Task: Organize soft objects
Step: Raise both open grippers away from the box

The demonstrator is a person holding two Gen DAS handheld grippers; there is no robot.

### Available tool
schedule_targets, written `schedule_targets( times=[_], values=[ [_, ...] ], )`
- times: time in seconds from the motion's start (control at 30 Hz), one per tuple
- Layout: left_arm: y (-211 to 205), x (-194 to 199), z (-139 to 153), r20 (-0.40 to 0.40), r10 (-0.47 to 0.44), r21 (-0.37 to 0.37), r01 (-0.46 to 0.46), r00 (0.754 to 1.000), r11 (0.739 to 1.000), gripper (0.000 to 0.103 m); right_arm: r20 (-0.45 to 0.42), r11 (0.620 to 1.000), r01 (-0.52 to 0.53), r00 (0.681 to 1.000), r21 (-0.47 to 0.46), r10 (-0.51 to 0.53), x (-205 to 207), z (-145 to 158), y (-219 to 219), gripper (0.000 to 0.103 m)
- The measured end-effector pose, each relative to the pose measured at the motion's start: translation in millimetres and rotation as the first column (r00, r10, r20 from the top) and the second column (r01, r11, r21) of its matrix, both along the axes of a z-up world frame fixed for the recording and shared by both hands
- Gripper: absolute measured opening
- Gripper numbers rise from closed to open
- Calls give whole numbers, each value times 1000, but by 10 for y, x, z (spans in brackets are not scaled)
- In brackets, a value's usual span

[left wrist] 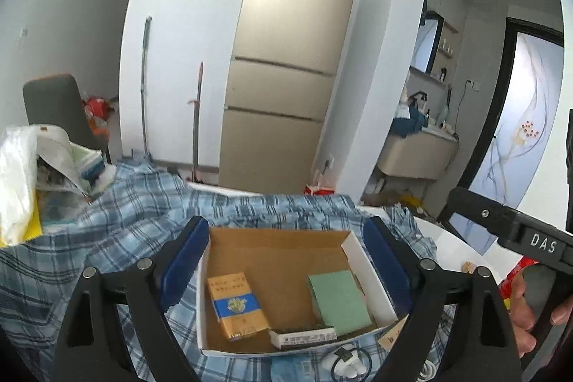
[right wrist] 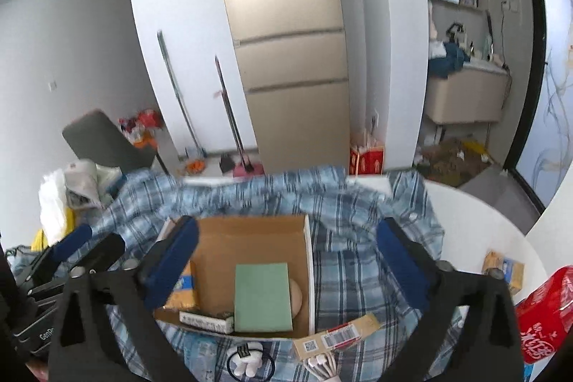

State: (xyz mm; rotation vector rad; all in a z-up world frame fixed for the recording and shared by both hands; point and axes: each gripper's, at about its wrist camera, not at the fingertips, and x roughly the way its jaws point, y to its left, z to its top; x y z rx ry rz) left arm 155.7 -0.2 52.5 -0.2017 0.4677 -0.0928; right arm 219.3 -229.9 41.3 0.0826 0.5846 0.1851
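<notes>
Both tongs are spread wide and nothing is pinched. Between the fingers of the left tongs (left wrist: pixel 286 260) the open box (left wrist: pixel 279 253) is framed; seen from the right tongs (right wrist: pixel 286 260) it lies toward the left finger. The soft thing, the plaid cloth (right wrist: pixel 358 274), is spread under the box and beyond both tongs. The cloth is judged to be the next grasp. A free edge clear of the box should be picked, since a pull on cloth weighted by the box could drag or tip it. The fingers should be lowered around a raised fold before being pressed together.
</notes>
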Motion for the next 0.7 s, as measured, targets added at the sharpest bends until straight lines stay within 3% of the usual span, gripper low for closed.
schedule_targets(
  times=[0.1,0.47,0.6,0.7],
  values=[
    [-37,-74,75,33,-7,13,6,999,1000,103,21,1000,9,1000,1,-9,-27,61,-38,103],
    [-178,-326,362,104,-28,75,21,994,997,103,67,1000,16,998,-2,-16,-151,184,-49,103],
    [-272,-473,527,127,-45,83,35,991,996,103,107,999,35,994,-20,-33,-258,284,16,103],
    [-327,-665,592,168,-48,129,26,985,991,103,153,997,61,987,-40,-54,-387,325,46,103]
  ],
)
